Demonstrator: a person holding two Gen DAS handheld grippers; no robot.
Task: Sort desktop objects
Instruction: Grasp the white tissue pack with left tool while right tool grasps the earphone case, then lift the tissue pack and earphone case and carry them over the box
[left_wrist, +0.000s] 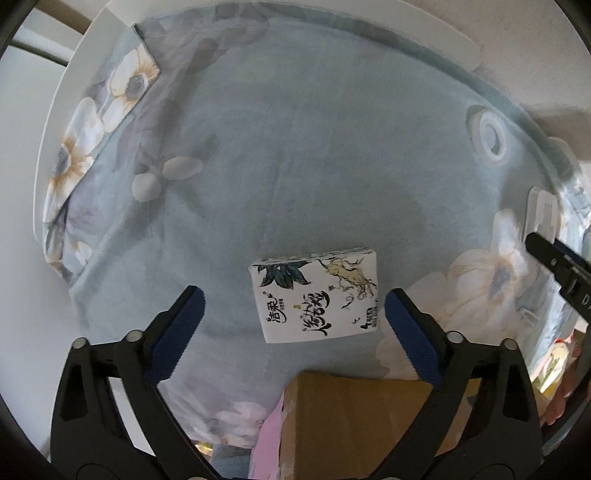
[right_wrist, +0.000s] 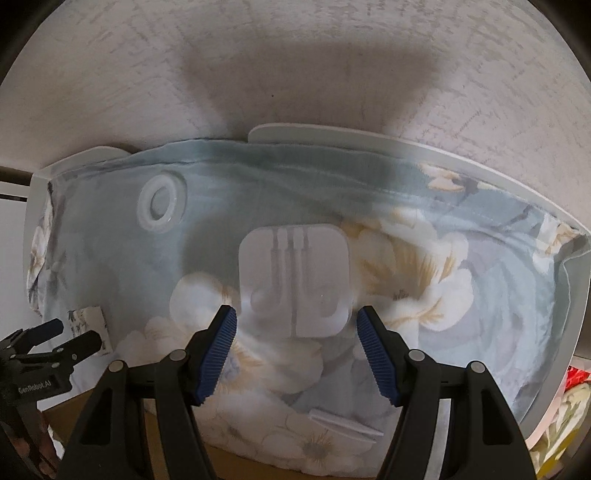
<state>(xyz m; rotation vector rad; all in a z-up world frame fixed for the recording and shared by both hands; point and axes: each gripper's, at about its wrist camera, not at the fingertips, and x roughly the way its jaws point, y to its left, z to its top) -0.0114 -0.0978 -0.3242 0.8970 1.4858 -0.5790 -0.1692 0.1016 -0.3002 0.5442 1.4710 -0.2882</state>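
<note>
Left wrist view shows the left gripper (left_wrist: 293, 308) open around a tissue pack (left_wrist: 316, 297) on the floral cloth (left_wrist: 295, 147), pads not touching it, while a cardboard box (left_wrist: 354, 417) is cut off below. Right wrist view alone shows the right gripper (right_wrist: 297, 328) open astride a white earphone case (right_wrist: 293, 280), contact unclear.

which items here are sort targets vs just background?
Job:
- tissue pack, between the open left gripper fingers
- white earphone case, ahead of the open right gripper
- clear round lid
- cardboard box

Lying about:
- floral cloth
- white table
</note>
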